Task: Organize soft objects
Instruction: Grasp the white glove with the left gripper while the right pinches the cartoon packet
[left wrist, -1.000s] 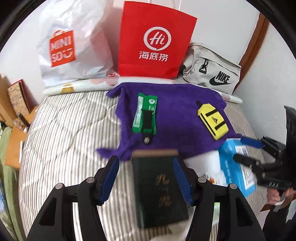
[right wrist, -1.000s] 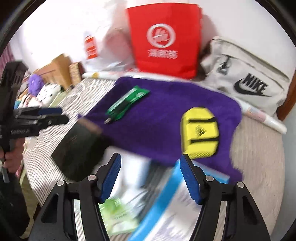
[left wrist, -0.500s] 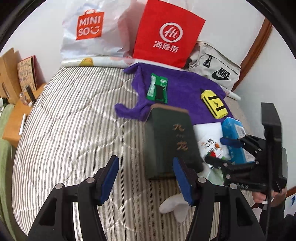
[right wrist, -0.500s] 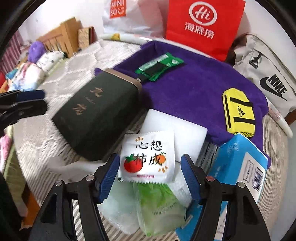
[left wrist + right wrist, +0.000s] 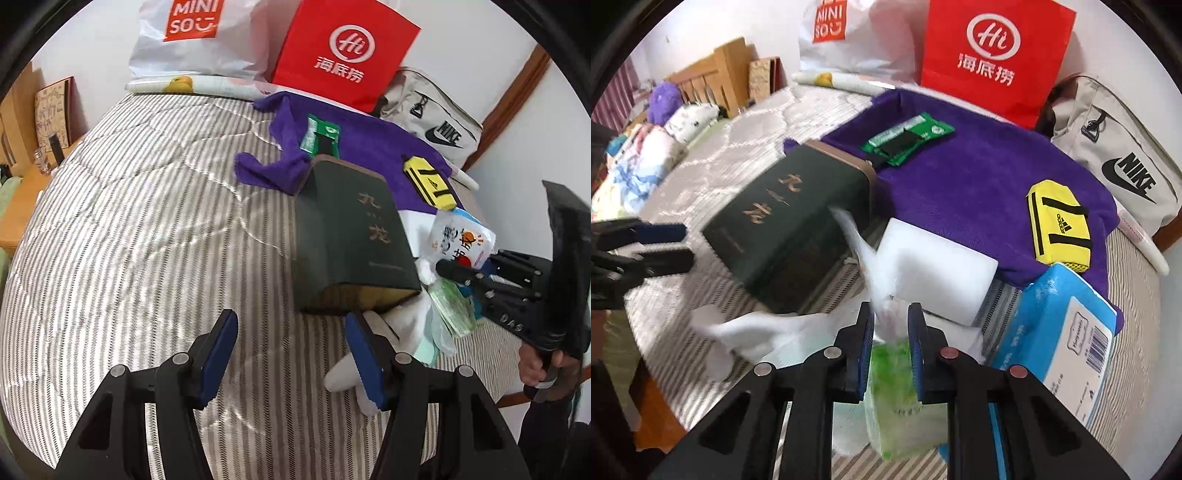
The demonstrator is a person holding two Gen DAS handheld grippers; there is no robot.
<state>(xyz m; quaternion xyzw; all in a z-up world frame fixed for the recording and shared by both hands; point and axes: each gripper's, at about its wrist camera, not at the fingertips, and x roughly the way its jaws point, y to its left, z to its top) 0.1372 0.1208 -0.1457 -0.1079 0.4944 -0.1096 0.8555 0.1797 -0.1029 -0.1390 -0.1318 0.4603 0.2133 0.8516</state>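
Note:
My right gripper (image 5: pixel 891 314) is shut on a white tissue packet with a tomato print (image 5: pixel 461 240), holding it just above a green tissue packet (image 5: pixel 894 384); in the right wrist view the white packet (image 5: pixel 886 314) is a blur between the fingers. My left gripper (image 5: pixel 291 339) is open and empty above the striped bed (image 5: pixel 129 240), just in front of a dark green box (image 5: pixel 351 236). A purple towel (image 5: pixel 979 177) carries a green pouch (image 5: pixel 908 138) and a yellow pouch (image 5: pixel 1058 225).
A white foam block (image 5: pixel 934 266), a blue tissue pack (image 5: pixel 1063 332) and a white cloth (image 5: pixel 757 328) lie by the box. A red bag (image 5: pixel 343 51), a white Miniso bag (image 5: pixel 195 37) and a Nike bag (image 5: pixel 432 118) stand at the back.
The right gripper has closed on the white tomato-print packet and lifted it. The left gripper has drawn back and left, away from the dark green box.

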